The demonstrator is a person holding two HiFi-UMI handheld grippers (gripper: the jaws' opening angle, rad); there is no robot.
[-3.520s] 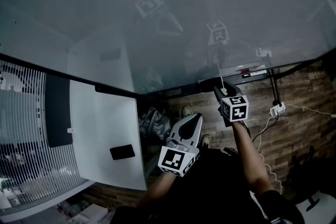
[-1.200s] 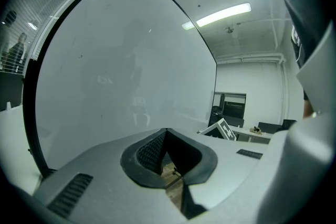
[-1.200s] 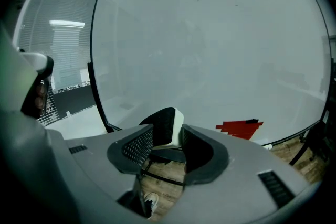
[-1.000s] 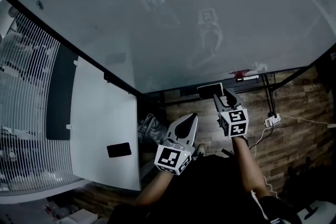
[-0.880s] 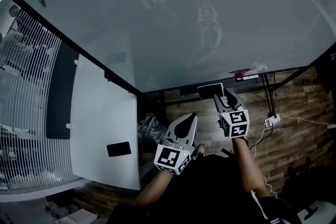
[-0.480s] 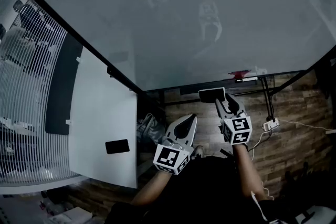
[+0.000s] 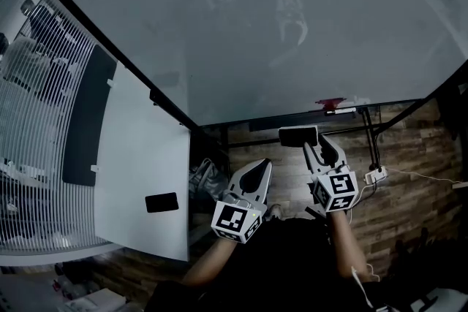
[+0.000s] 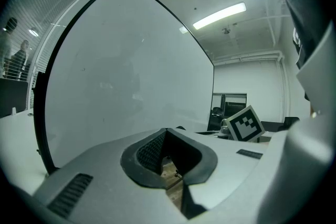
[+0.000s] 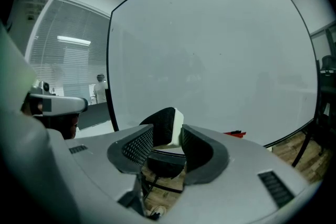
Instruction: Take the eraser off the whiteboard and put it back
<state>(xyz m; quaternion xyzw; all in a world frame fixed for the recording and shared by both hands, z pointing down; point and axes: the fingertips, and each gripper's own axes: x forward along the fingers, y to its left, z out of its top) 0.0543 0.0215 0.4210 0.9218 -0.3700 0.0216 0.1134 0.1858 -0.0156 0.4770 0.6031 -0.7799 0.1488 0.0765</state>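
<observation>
We list:
- Whiteboard [image 7: 292, 25]: a broad, smooth, glossy grey-white panel in a thin dark frame. It fills the upper part of the head view.
- Eraser [image 7: 298, 136]: a flat rectangular block with a dark textured face and a white edge. It sits at centre frame, just below the board's lower edge.
- Right gripper [image 7: 316, 147]: a pale grey shell. Its ribbed black pads are clamped on the upright eraser.
- Left gripper [image 7: 260, 165]: lower centre, with its jaws closed together on nothing.
- Small red item [image 7: 329, 103]: on the board's lower ledge, right of centre.
- Wood-plank floor [image 7: 417, 157]: lower right.
- White slatted blinds [image 7: 29, 142]: left edge
</observation>
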